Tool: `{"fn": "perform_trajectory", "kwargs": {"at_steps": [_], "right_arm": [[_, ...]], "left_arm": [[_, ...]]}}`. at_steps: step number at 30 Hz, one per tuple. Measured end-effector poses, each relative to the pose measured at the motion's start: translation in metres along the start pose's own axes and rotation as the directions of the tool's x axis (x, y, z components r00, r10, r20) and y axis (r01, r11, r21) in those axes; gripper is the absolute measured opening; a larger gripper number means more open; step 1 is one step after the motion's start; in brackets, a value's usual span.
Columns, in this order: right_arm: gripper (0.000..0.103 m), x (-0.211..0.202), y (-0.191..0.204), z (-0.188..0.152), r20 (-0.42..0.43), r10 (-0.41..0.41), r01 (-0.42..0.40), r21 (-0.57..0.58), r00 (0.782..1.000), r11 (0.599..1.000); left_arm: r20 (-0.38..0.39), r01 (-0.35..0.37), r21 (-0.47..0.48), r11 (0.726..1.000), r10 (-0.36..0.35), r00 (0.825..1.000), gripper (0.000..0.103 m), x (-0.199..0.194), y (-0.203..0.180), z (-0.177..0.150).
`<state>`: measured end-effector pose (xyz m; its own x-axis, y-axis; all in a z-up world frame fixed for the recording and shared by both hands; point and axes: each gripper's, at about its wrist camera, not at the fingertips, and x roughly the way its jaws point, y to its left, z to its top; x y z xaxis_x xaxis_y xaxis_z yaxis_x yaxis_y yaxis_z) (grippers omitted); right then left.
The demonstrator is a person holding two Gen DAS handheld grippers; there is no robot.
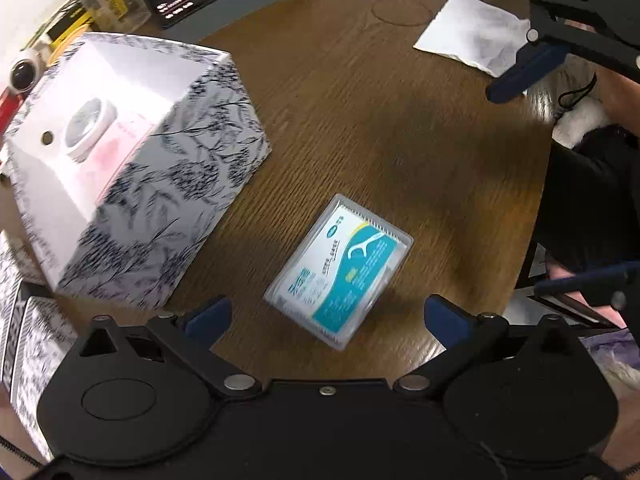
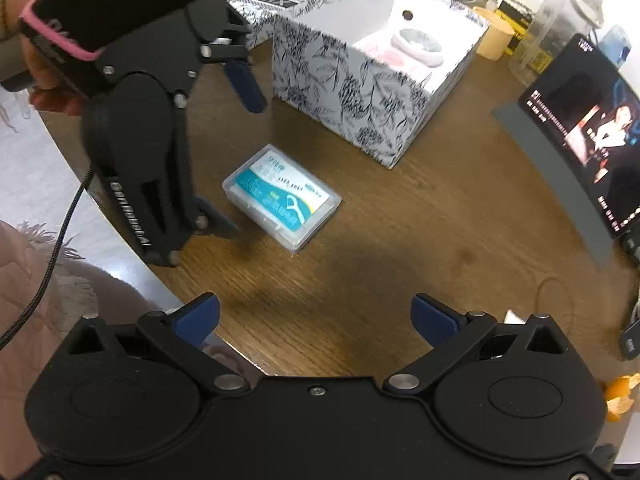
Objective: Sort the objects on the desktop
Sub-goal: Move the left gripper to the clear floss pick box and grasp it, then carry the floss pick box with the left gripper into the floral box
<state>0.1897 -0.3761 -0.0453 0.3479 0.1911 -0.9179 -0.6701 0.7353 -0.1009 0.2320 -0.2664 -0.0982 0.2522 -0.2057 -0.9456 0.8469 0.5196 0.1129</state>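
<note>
Currently we are hovering both grippers over the floss-pick case (image 1: 339, 270), which is lying flat on the tabletop (image 1: 384, 128), just beside the patterned open box (image 1: 132, 168) and apart from it. Our left gripper (image 1: 326, 318) is standing nearest the case, its fingers spread wide and grasping nothing. Our right gripper (image 2: 316, 316) is waiting farther from the case, fingers likewise spread and empty. We are judging the risk thus: the case is slick, low plastic, so fingers closing off-centre could be skidding it across the tabletop or pivoting it against the box wall.
</note>
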Motion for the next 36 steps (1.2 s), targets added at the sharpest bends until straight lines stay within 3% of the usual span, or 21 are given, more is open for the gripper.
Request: {"fn": "perform_trajectory", "kwargs": {"at_steps": [6, 11, 18, 20, 26, 36], "right_arm": [[0.103, 0.012, -0.003, -0.009, -0.008, 0.028, -0.028, 0.006, 1.0, 1.0], [0.103, 0.017, -0.005, -0.016, -0.005, 0.055, -0.055, 0.026, 0.998, 0.998], [0.103, 0.02, -0.009, -0.02, -0.003, 0.072, -0.071, 0.038, 0.997, 0.997], [0.103, 0.021, -0.011, -0.02, -0.004, 0.072, -0.072, 0.039, 0.997, 0.997], [0.103, 0.022, -0.013, -0.018, -0.006, 0.066, -0.065, 0.032, 0.998, 0.997], [0.103, 0.011, -0.016, -0.008, 0.007, 0.033, -0.034, 0.011, 0.999, 0.999]], "left_arm": [[0.002, 0.009, 0.037, 0.999, -0.009, 1.0, 0.101, 0.016, -0.001, 0.008], [-0.035, 0.043, 0.045, 0.998, -0.041, 0.999, 0.087, 0.025, 0.003, 0.011], [-0.046, 0.104, 0.024, 0.994, -0.103, 0.994, 0.078, 0.026, 0.011, 0.016], [-0.045, 0.11, 0.031, 0.993, -0.108, 0.993, 0.07, 0.024, 0.012, 0.018], [-0.032, 0.119, 0.069, 0.991, -0.117, 0.993, 0.063, 0.018, 0.006, 0.019], [0.027, 0.142, 0.073, 0.987, -0.144, 0.989, 0.059, -0.01, 0.008, 0.023]]}}
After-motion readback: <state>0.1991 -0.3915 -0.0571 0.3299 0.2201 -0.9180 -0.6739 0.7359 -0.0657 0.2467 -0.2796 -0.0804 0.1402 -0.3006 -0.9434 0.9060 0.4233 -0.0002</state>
